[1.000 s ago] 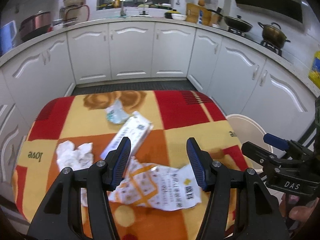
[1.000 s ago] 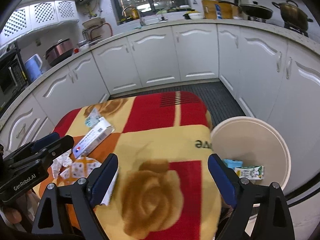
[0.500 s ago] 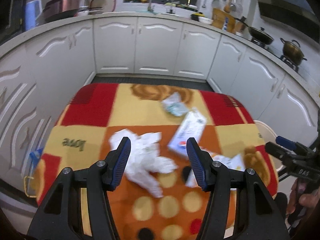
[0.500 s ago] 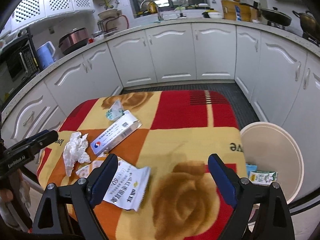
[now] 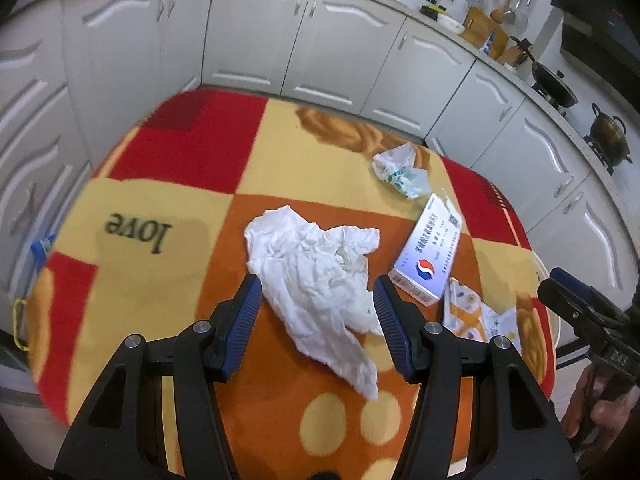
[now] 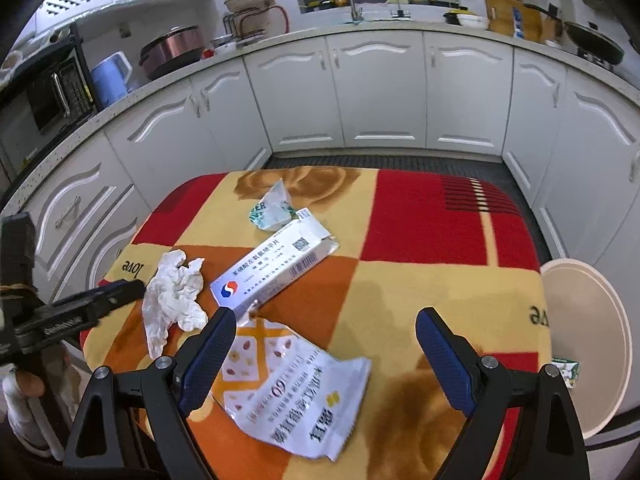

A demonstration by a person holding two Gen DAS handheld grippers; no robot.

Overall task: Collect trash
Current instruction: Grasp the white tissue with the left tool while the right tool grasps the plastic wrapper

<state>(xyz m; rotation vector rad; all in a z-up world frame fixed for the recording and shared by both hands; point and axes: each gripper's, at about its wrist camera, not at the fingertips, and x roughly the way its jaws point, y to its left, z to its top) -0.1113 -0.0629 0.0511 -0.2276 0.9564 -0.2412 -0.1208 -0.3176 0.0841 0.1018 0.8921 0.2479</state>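
A crumpled white tissue point(image 5: 316, 276) point(image 6: 172, 300) lies on the patterned tablecloth point(image 5: 160, 184). My left gripper point(image 5: 318, 296) hovers over it, open, one finger on each side and neither pad touching. A white and blue box point(image 5: 432, 256) point(image 6: 276, 268) lies to the tissue's right, a small crumpled green-and-white wrapper point(image 5: 400, 172) point(image 6: 272, 208) beyond it. A flat printed packet point(image 6: 292, 392) point(image 5: 476, 316) lies near the front edge. My right gripper point(image 6: 324, 328) is open above that packet and holds nothing.
A cream round bin point(image 6: 588, 344) stands on the floor to the right of the table, with a small carton point(image 6: 566, 370) inside. White kitchen cabinets point(image 6: 376, 92) curve around the far side. A person's hand point(image 5: 588, 404) holds the right gripper's handle.
My left gripper swung left from over the printed packet to over the tissue and came lower. My right gripper shifted left, from over the bare cloth near the bin to above the packet.
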